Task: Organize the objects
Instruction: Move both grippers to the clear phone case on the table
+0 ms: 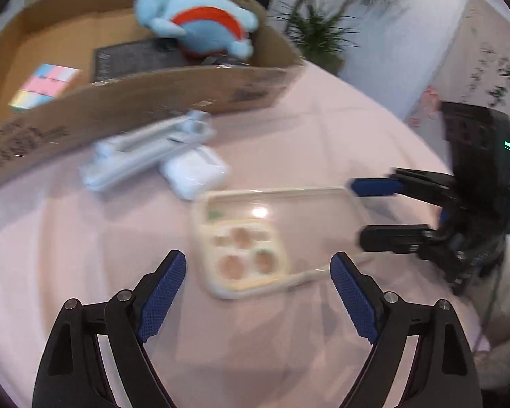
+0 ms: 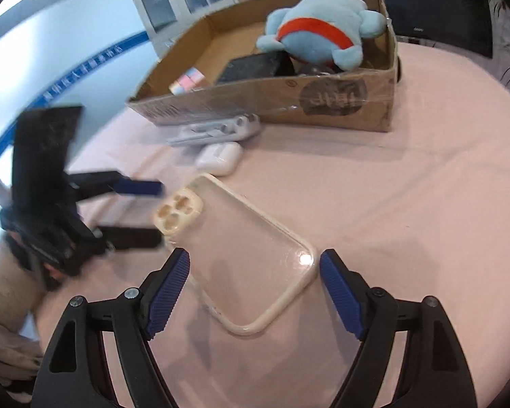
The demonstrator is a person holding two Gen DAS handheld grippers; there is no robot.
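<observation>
On the pink tablecloth (image 2: 408,204), nearest both cameras: a clear phone case (image 2: 241,258) with a cream rim, lying flat, camera cutouts pointing toward the left side. Not packed yet.

Right gripper (image 2: 255,289): jaws wide apart, nothing held. Near end of the case sits between the fingers, but the pads look clear of the rim, no squeeze.

Left gripper (image 1: 258,292): also wide open and empty, aimed at the cutout end of the case (image 1: 255,238). It isn't touching it as far as I can tell; the left view is blurred.

Just past the case: a white earbud case (image 2: 219,158), and touching or just beside it a pale clear pouch with pen-like tools (image 2: 217,131), which lies against the front wall of the cardboard box (image 2: 323,102). Both are outside the box.

Inside the box: a blue plush toy (image 2: 323,30) at the right end, a flat black item (image 2: 251,64) beside it, and a pastel block (image 2: 187,81) at the left end.

My read: three things in, three left on the table. Case looks like the next pick. Thin flat rim, so the grip could slip.
</observation>
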